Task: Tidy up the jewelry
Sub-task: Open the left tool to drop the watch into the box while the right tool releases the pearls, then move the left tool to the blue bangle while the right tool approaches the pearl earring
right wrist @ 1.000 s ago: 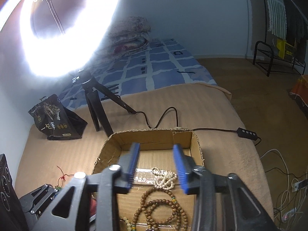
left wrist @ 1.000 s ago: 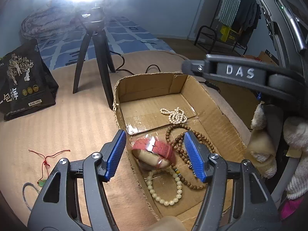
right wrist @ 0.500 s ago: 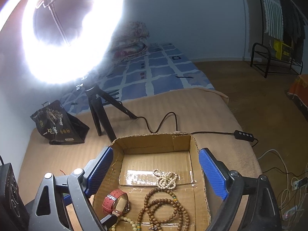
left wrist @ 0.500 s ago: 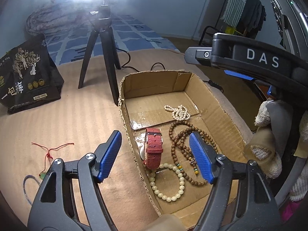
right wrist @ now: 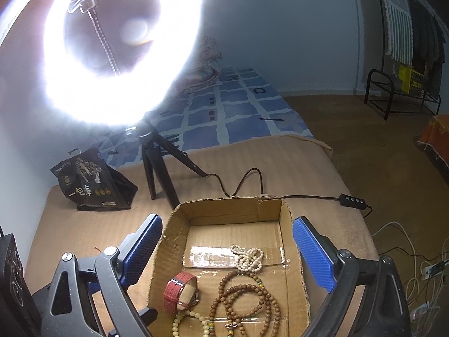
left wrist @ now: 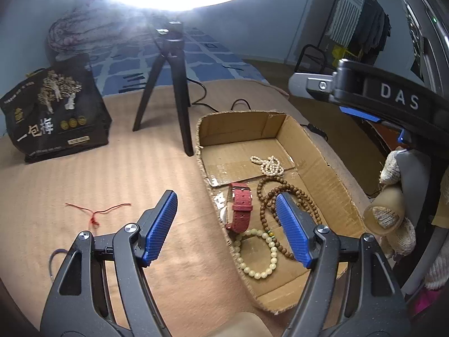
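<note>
An open cardboard box [left wrist: 334, 179] [right wrist: 289, 213] on the tan bed cover holds a red-strap watch [left wrist: 240, 206] [right wrist: 179, 290], a brown bead necklace [left wrist: 269, 193] [right wrist: 244, 300], a pale green bead bracelet [left wrist: 256, 252] [right wrist: 182, 323] and a white pearl strand [left wrist: 269, 164] [right wrist: 248, 258]. My left gripper [left wrist: 228, 227] is open and empty, above the box's left wall. My right gripper [right wrist: 227, 250] is open wide and empty above the box. A red string [left wrist: 94, 213] lies on the cover left of the box, and a blue-grey cord [left wrist: 52, 258] lies beside it.
A ring light on a black tripod [left wrist: 172, 90] [right wrist: 157, 163] stands behind the box, its cable [right wrist: 244, 179] running to a switch [right wrist: 352, 199]. A black printed bag [left wrist: 53, 112] [right wrist: 89, 179] sits at the back left. A clothes rack [right wrist: 401, 92] stands far right.
The watch dropped from my left gripper into the box and lies by the left wall. My left gripper pulled back and left. My right gripper opened wide.
</note>
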The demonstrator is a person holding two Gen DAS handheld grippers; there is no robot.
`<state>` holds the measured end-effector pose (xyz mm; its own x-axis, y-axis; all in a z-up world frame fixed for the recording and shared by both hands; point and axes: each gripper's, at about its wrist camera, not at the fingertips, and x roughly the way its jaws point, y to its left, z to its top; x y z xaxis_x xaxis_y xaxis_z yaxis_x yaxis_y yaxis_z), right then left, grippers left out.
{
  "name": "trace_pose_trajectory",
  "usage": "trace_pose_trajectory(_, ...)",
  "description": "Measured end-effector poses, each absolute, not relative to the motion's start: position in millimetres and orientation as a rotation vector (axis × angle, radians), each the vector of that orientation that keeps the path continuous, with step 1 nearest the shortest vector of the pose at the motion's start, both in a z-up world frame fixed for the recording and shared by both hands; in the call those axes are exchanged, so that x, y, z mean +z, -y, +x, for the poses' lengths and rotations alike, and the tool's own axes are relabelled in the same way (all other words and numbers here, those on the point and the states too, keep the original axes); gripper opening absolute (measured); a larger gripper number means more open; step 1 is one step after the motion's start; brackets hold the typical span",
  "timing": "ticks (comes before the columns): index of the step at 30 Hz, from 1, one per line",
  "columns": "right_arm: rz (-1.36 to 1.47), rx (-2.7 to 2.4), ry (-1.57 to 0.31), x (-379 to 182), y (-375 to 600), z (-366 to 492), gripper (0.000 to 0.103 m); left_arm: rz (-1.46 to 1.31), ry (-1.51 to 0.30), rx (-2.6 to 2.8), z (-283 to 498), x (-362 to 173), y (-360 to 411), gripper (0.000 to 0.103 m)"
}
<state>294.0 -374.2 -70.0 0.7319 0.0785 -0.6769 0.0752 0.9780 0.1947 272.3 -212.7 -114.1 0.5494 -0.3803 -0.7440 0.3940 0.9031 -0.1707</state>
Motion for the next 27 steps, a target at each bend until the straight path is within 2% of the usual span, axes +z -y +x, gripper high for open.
trace_pose_trajectory(27,0.166,0.195,-0.732,-33.1,291.7,227.3,0.096,-0.095,-0.814,-0.273,241.2,-72.3,54.0,0.075)
